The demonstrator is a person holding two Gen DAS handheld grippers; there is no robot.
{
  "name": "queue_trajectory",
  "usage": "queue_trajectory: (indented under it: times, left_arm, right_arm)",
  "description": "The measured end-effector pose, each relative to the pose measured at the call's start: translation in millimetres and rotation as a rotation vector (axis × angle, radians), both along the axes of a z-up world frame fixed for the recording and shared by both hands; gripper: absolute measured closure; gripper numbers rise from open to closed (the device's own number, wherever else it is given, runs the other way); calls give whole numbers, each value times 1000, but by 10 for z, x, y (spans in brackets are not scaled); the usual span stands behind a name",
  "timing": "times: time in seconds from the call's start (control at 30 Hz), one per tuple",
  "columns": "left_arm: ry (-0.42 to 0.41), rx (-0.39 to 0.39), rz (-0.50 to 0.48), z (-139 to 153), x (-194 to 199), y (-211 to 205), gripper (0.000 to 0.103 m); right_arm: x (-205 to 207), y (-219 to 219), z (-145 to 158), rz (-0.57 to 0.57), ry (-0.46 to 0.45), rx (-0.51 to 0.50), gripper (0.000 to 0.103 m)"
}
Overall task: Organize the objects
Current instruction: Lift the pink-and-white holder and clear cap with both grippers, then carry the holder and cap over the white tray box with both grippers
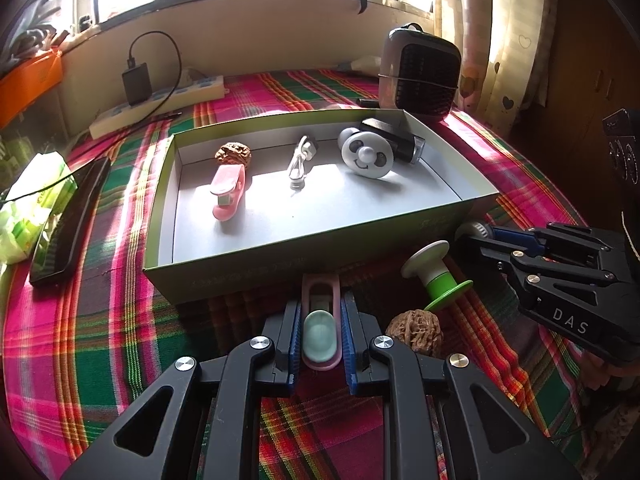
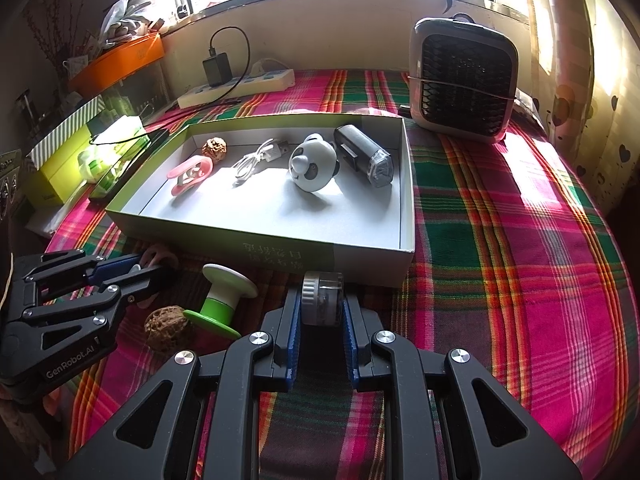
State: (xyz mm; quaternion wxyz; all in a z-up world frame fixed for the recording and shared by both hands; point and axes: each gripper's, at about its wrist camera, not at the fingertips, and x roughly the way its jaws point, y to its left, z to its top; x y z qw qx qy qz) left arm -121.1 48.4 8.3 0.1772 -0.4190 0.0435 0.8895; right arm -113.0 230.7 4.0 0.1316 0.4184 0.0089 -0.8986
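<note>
I've got both grips set now. My left hand-held gripper point(image 1: 320, 336) is clenched on a pink clip with a pale mint-green pad point(image 1: 320, 330), blue pads pressing its two long sides, the clip pointing straight ahead at the near wall of the shallow green cardboard box with the grey inside point(image 1: 256, 272). My right hand-held gripper point(image 2: 320, 312) is clenched on a small clear cylinder with a ribbed silver cap point(image 2: 322, 298), lying on its side just short of that same box wall. Both things sit low on the pink, green and red plaid cloth point(image 2: 500, 260) over the tabletop, just in front of the box, and I judge neither is lifted yet.

Why hold them lengthwise? I reckon so each can go over the wall and be set down flat.

Inside the box a row runs along the far side: a matching pink clip point(image 1: 229, 194), a wrinkled brown walnut point(image 1: 233, 154), a coiled white cable point(image 1: 299, 164), a round white panda-faced gadget point(image 1: 366, 156) and a black light with a clear end point(image 2: 364, 156). The near half is bare, so there's room for a second row.

Between my two grippers wait a white-and-green spool-shaped piece point(image 1: 436, 274), tipped on its side, and a second brown walnut point(image 1: 416, 332), lying near each other and next in line, I'd say.

Well behind the box stand a dark-grilled heater point(image 2: 464, 80) and a white power strip point(image 2: 236, 88).
</note>
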Motion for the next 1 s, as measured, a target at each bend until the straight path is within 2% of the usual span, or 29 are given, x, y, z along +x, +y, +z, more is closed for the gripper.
queue_trajectory:
  times: [0.3, 1.0]
  left_arm:
    - [0, 34, 14, 57, 44, -68, 87]
    - [49, 53, 63, 302, 108, -185, 87]
  right_arm:
    - [56, -14, 42, 3, 13, -7, 83]
    - [140, -80, 294, 31, 77, -19, 83]
